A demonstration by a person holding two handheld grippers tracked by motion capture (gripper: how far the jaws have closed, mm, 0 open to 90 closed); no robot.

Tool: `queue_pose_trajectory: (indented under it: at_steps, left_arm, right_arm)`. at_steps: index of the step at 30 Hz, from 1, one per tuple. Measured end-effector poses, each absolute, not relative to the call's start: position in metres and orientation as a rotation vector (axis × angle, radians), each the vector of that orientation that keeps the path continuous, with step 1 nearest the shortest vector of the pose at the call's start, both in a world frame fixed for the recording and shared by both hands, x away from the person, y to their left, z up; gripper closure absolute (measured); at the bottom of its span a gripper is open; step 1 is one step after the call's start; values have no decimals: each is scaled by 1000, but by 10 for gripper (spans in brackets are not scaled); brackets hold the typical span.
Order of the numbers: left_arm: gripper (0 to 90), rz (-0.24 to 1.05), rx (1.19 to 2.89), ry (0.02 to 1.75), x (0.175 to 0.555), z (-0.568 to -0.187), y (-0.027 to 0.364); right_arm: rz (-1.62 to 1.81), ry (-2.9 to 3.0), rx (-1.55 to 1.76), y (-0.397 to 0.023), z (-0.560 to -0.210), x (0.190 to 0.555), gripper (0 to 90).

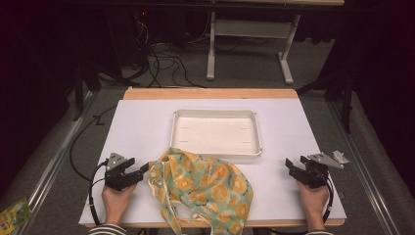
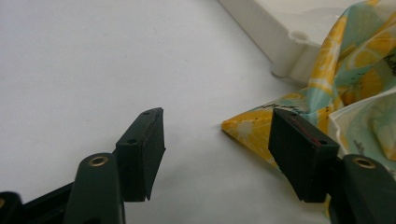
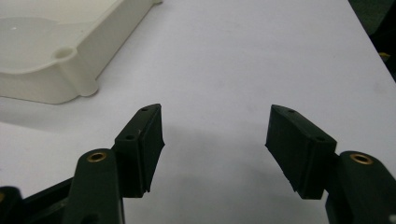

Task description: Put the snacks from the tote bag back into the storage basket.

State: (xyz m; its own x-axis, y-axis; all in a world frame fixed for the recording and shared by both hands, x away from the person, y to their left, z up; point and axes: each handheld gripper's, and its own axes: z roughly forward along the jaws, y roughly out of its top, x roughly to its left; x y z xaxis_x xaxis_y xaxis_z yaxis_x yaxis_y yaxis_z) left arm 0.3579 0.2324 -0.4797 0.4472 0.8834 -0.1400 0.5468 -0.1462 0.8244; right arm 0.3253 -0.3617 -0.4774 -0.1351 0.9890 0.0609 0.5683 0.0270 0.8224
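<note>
Left hand (image 1: 116, 197) enters from the bottom edge, striped cuff visible at the wrist, gripping the left gripper (image 1: 142, 171) from behind. Jaws point right and slightly away from the person, spread wide, nothing pressed between the pads. Right hand (image 1: 313, 198) likewise enters from below, holding the right gripper (image 1: 292, 165). Its jaws point left and away, also wide apart with nothing between them. Both grippers sit low, well apart from each other.
</note>
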Motion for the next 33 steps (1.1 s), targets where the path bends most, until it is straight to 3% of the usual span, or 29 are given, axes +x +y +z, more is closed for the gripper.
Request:
queue_pose_trajectory:
  at_steps: [33]
  left_arm:
    - [356,415,1845,1085,315,-442,214]
  right_arm:
    - [967,1749,1571,-359,-477,324,372]
